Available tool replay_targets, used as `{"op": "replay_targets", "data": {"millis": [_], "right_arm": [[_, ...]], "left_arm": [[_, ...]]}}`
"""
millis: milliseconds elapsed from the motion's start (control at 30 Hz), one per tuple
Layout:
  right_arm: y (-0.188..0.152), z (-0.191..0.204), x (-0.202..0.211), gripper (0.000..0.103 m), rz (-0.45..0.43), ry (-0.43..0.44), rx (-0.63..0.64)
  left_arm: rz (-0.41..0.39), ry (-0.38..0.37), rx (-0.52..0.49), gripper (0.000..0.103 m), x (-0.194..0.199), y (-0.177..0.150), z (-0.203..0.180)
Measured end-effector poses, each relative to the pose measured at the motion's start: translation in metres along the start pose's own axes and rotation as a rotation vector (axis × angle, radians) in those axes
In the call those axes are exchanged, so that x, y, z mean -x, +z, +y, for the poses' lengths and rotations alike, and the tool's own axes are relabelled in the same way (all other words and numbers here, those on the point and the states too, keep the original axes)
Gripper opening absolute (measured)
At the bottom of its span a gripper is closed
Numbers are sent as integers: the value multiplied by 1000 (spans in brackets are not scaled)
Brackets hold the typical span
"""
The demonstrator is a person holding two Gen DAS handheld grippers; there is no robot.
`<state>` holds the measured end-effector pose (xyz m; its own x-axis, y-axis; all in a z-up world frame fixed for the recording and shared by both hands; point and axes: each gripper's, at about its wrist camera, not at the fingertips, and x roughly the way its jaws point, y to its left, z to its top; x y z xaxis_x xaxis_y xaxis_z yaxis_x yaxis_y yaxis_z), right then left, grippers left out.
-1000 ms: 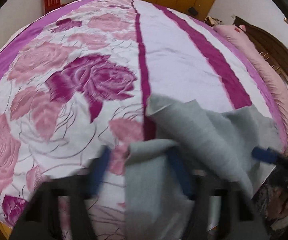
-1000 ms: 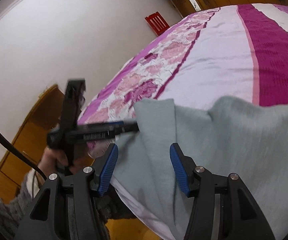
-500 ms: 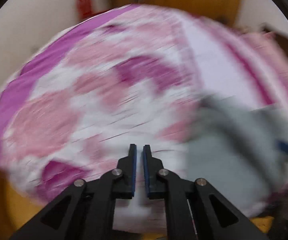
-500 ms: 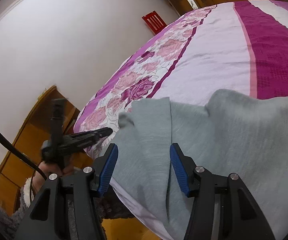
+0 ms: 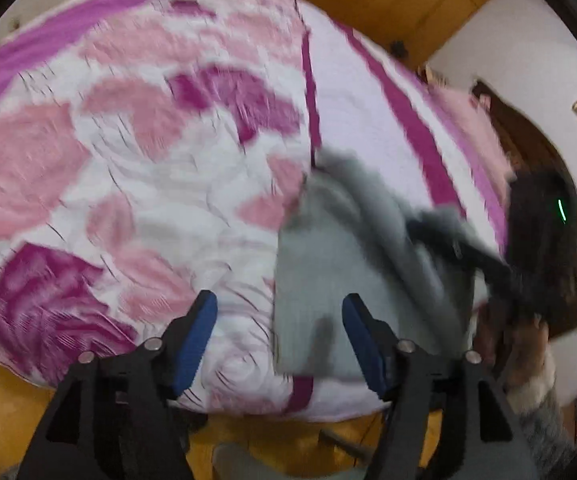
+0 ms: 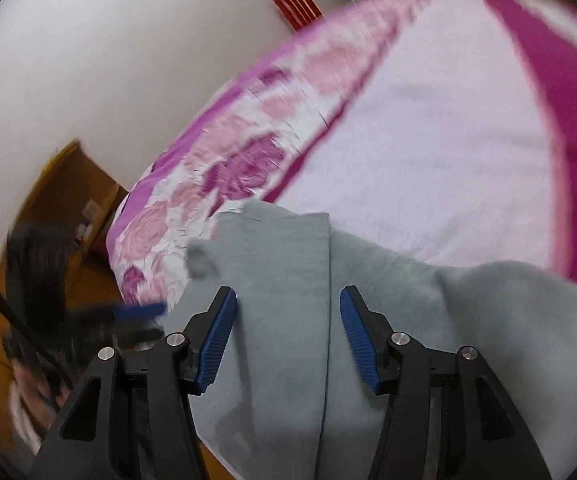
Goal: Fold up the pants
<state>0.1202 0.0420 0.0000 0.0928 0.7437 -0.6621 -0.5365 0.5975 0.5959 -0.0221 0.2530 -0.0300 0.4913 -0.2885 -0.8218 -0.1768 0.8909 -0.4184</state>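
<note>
Left gripper (image 5: 278, 330): jaws were opening and stood apart over the near edge of the bed; the pants' left edge lay between the pads, but neither pad pressed on the cloth.
Bed (image 5: 128, 168): a rose-patterned pink and magenta cover, bare to the left of the pants.
Pants (image 5: 328, 280): grey, lying on the bed's near edge, partly doubled, with a raised ridge of cloth running up and to the right; the far part was blurred.
Right gripper (image 6: 286, 336): jaws apart, straddling a fold line in the pants (image 6: 288, 280); the pads were clear of the cloth, nothing held.
Step, as judged: both claws seemed to be lining up for a fresh hold on the near edge.
Risk one: closing the left claw this close to the cloth's edge could catch only one layer, so the fold would peel apart on lifting.
Risk two: either claw could pinch the bed cover with the pants and drag it along.
Risk three: the pants lay near the bed's edge, so a pull toward the person could slide them off.
</note>
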Motion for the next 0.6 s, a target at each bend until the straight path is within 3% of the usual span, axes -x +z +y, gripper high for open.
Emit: {"op": "replay_targets", "data": {"millis": [67,167,200,233,267,300,333,467,600], "right_arm": [[6,-8,-6,55,-12,34,-40],[12,-19,-9,55,-30,141,-114],[14,-24,-12,55,-30,189,-148],[15,-28,-15,52,-32,225,-177],[15,-31,-17,46,-35,259,-205],[15,-34,-18,20,-34,282,-222],[15,-35,-20,5,-30,295,-237],[12,-23,-9,4,-80,270,-190],[10,0,24,4,-174,268,-96]], "left_arm": [[21,28,-30,68,-3,-2,-4],[26,-3,-20,65,0,-5,-2],[32,-6,-16,42,-1,-5,-2],[32,-11,-8,9,-1,-5,0],[38,-54,14,6,-2,-4,4],[38,-106,32,5,1,-5,7],[25,-122,34,3,4,-4,6],[-31,-211,75,2,22,-8,12],[-46,-202,88,2,30,-16,19]]}}
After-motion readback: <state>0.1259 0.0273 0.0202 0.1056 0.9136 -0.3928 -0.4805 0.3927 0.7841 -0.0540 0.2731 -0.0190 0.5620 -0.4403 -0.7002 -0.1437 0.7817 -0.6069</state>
